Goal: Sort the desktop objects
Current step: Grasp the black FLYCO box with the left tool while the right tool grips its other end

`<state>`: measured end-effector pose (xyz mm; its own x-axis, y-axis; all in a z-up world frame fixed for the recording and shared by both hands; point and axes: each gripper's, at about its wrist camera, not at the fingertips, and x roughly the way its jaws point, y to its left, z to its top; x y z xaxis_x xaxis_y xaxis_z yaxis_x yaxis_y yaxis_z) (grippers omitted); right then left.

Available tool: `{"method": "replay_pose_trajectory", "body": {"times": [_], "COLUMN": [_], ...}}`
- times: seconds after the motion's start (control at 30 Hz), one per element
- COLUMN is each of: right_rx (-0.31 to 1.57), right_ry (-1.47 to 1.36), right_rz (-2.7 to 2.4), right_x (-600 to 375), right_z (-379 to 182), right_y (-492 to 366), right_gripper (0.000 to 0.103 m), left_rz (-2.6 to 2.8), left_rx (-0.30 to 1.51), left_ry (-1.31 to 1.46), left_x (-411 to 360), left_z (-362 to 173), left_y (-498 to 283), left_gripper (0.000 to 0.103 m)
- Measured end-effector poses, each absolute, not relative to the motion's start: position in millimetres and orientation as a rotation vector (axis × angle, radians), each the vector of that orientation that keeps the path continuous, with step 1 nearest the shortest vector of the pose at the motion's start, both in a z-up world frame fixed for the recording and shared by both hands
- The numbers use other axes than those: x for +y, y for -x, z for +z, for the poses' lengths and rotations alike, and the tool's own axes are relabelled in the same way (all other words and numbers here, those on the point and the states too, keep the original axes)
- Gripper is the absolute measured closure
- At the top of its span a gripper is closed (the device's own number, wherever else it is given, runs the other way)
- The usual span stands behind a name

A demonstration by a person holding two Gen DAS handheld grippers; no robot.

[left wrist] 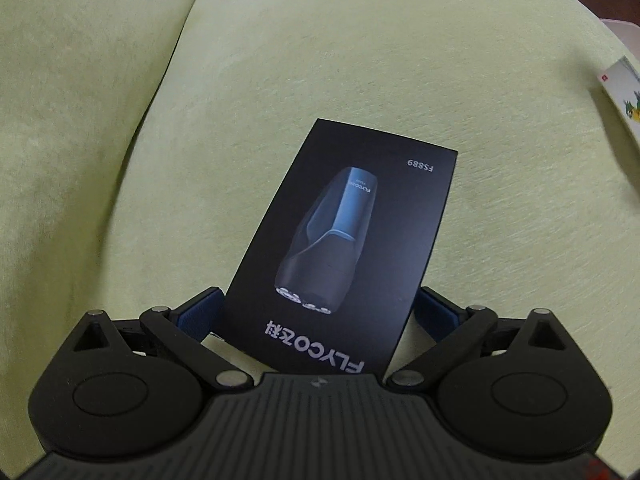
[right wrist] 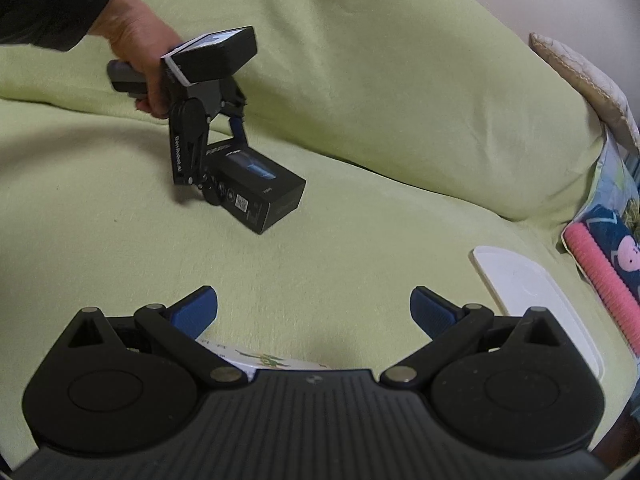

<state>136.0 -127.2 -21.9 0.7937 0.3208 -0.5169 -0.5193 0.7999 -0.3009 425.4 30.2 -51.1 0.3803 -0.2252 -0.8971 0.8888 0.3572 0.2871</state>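
The left gripper (right wrist: 224,152) has a black box (left wrist: 344,248) between its jaws. The blue pads sit tight on both sides of the box, so the jaws are closed on it. The box has a picture of a shaver on it and the word FLYCO. From the other side, the box hangs just over the green blanket (right wrist: 360,100), tipped a little, with one end near the cloth. I cannot tell if it touches. A hand (right wrist: 136,52) in a dark sleeve (right wrist: 48,0) holds that gripper from behind.

The right gripper (right wrist: 314,312) has its jaws wide apart, with nothing between them. Just under it lies a white card box with a green bird picture (right wrist: 264,360), mostly hidden by the gripper's body. The same box shows at the far right edge of the left view (left wrist: 628,100).

A white tray (right wrist: 532,304) lies on the blanket to the right. Beside it are a pink ridged tube (right wrist: 604,284) and a pillow (right wrist: 584,80).
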Motion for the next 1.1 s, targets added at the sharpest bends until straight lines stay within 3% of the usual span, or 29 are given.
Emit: {"method": "replay_pose_trajectory", "body": {"times": [0.37, 0.63, 0.87, 1.1], "right_rx": [0.427, 0.411, 0.405, 0.397], "right_ry": [0.46, 0.478, 0.494, 0.488], "right_rz": [0.45, 0.455, 0.461, 0.472], "right_x": [-132, -129, -126, -120], "right_z": [2, 15, 18, 26], "right_y": [-112, -99, -90, -85], "right_gripper": [0.001, 0.001, 0.001, 0.001], "left_rz": [-0.817, -0.859, -0.713, -0.697], "left_rx": [0.908, 0.827, 0.461, 0.452], "left_ry": [-0.811, -0.887, -1.392, -1.433], "left_x": [43, 45, 19, 10], "left_z": [-22, -11, -35, -39], "left_y": [-369, -302, -205, -175], "left_gripper": [0.023, 0.024, 0.024, 0.019]}}
